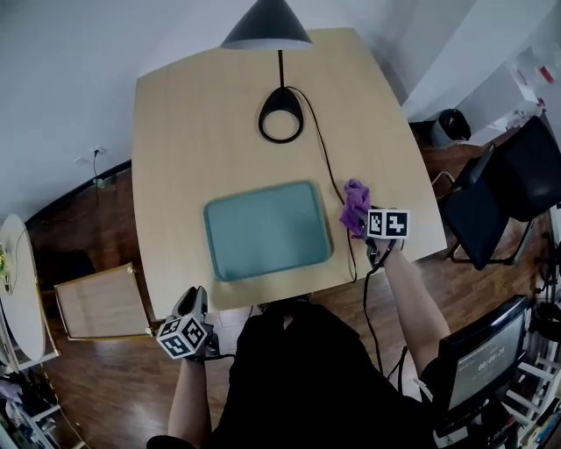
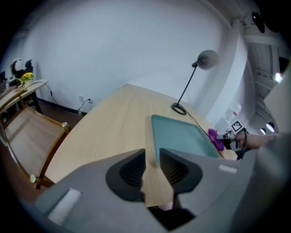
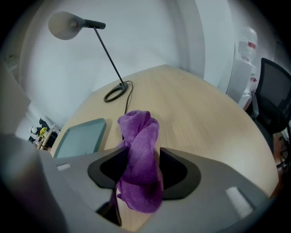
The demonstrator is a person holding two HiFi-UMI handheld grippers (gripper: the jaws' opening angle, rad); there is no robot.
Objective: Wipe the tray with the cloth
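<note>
Two grippers hang at the near edge of the table (image 1: 193, 131). The left gripper (image 2: 152, 157) is off the near left corner. Its jaws are only a narrow gap apart with nothing between them, and bare tabletop shows through the gap. The right gripper (image 3: 140, 160) is over the near right part of the table. Its jaws stand well apart, with the purple cloth (image 3: 138, 150) bunched upright between them. The cloth leans on the left pad and, as far as this view lets me judge, stays just clear of the right one. Its lower end droops below the jaws and its top rises above them.

From the head view the cloth is just right of the tray (image 1: 267, 230), near it but not on it. A black cord (image 1: 326, 167) runs between the two. The teal tray lies flat in the middle of the table's near half, its long side across the table.

Behind the tray sits the ring-shaped lamp base (image 1: 280, 116), and the dark shade (image 1: 267, 26) hangs over the far edge. Off the table to the right stands a black chair (image 1: 500, 188).
</note>
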